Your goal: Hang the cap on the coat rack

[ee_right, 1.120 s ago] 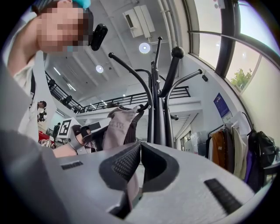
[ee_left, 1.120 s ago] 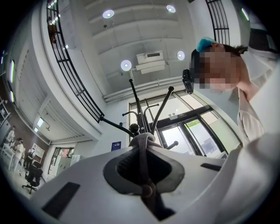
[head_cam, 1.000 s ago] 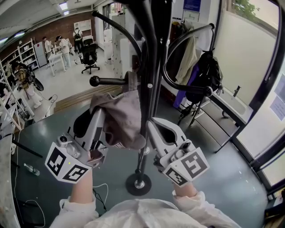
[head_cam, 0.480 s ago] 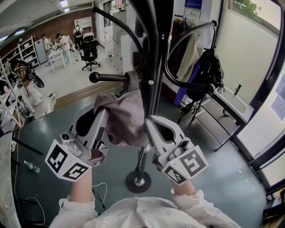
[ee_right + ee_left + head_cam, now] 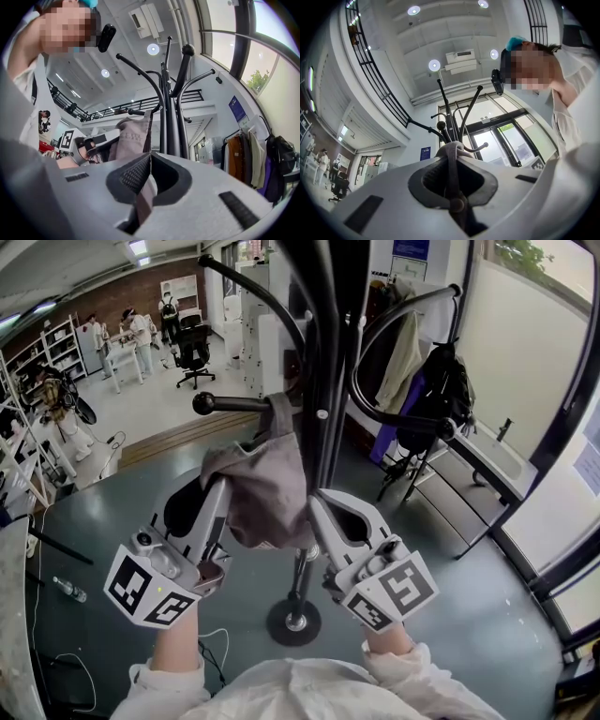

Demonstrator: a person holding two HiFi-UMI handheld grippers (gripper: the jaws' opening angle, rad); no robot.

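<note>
Holding the grey-brown cap [image 5: 267, 493] up against the black pole of the coat rack [image 5: 323, 352], crown sagging downward, topmost cloth lying across a ball-tipped side peg [image 5: 230, 406]; cannot tell whether fully hooked over it. Pinching the cap's narrow strap [image 5: 451, 168] in the left gripper [image 5: 218, 491], jaws closed tight on the band, as seen in the left gripper view. Clamping the other edge of the cloth [image 5: 140, 197] in the right gripper [image 5: 319, 501], jaws closed on the fabric, just beside the pole. Both grippers tilted upward, one on each side of the cap, white sleeves [image 5: 281, 695] below. Further down, the rack's round base [image 5: 293, 622] on a dark grey-green floor [image 5: 112, 502]. To the right, coats and a dark bag [image 5: 433, 390] on a rail. Far back left, people [image 5: 141, 329] near tables and a black office chair [image 5: 194, 348].
</note>
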